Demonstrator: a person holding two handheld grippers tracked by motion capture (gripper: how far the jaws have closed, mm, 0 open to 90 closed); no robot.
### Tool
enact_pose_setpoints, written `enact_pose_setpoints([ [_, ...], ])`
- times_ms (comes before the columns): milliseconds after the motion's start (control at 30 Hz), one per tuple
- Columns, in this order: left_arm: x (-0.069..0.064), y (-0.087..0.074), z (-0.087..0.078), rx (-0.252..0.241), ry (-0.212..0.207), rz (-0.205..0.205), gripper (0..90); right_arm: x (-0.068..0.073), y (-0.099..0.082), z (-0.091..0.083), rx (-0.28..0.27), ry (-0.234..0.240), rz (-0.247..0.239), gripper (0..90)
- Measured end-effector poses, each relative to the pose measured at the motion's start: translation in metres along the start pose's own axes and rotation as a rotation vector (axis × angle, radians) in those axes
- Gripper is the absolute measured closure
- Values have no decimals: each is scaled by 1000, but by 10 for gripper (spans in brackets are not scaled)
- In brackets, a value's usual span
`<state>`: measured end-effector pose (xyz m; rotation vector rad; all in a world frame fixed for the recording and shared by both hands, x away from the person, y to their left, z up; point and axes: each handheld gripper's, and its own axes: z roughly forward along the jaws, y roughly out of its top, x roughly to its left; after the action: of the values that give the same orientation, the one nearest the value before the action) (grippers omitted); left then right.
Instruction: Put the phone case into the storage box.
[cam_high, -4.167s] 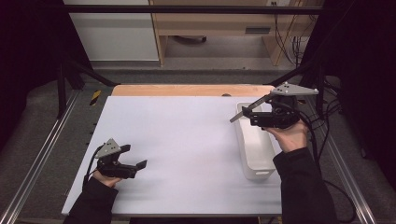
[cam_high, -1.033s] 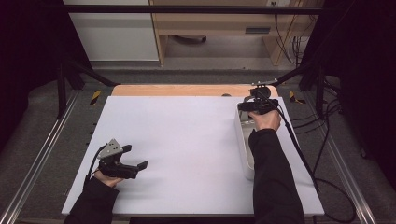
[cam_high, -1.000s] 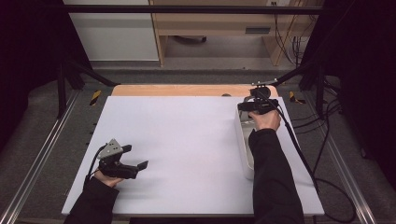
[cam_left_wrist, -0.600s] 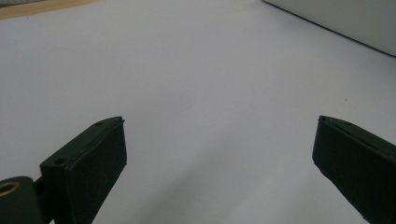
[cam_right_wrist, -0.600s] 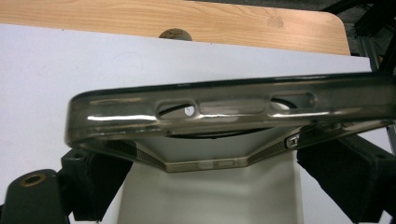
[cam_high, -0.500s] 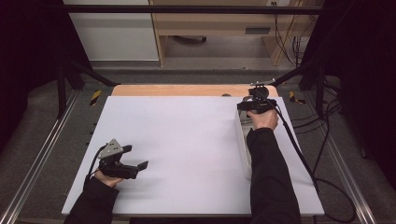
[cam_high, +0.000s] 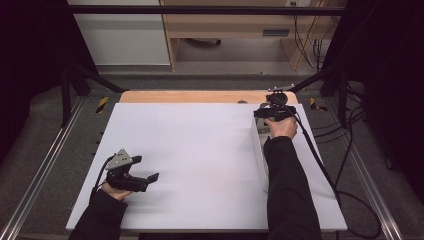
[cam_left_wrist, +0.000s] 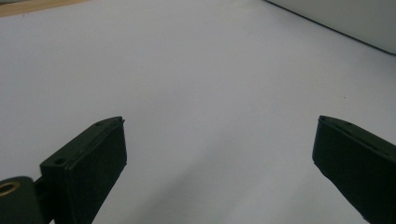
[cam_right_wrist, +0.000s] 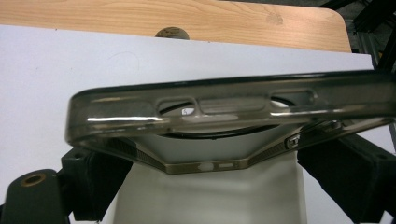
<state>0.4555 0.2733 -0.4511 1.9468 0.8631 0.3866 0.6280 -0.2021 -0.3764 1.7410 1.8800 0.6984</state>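
Left gripper (cam_high: 131, 175) is resting low at the near-left part of the white bench (cam_high: 200, 150), left hand (cam_high: 112, 191) wrapped behind it, forearm coming in from the bottom edge, gripper pointing right toward the bench centre. In the left gripper view its fingers (cam_left_wrist: 88, 163) are standing wide apart with bare bench surface between them, holding nothing, touching nothing. Moving right: a long white tray (cam_high: 260, 155) is lying on the right side of the bench, long axis running near to far. Right arm is stretching out straight over the tray, right hand (cam_high: 281, 127) at the tray's far end, right gripper (cam_high: 272, 112) pointing away from the person toward the wooden strip (cam_right_wrist: 187, 18) at the far bench edge. In the right gripper view a smoky translucent phone case (cam_right_wrist: 224, 112) is sitting across the fingers (cam_right_wrist: 341, 168), long axis crosswise to the gripper, edge-on to the camera with button cutouts facing it, just above the tray's far end. Fingers are closing on the case from both sides, gripping it. A small round dark knob (cam_right_wrist: 172, 32) is sitting at the wood edge beyond.
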Motion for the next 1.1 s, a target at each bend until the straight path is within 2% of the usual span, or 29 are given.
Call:
enact_pose_setpoints([
  [133,0,0,0,-1,0,0,25,1,0,1,-9,0,-12,111],
  [300,0,0,0,0,-2,1,25,1,0,2,-23,16,-23,4],
  [367,0,0,0,-1,-2,1,25,1,1,1,-27,21,-21,4],
  [700,0,0,1,2,-3,3,25,-1,2,-10,-127,9,-35,1],
  [933,0,0,1,-1,-6,1,25,-2,0,-27,-222,67,-63,1],
  [1100,-1,0,1,-4,-13,4,25,3,-6,-44,-291,124,-115,1],
])
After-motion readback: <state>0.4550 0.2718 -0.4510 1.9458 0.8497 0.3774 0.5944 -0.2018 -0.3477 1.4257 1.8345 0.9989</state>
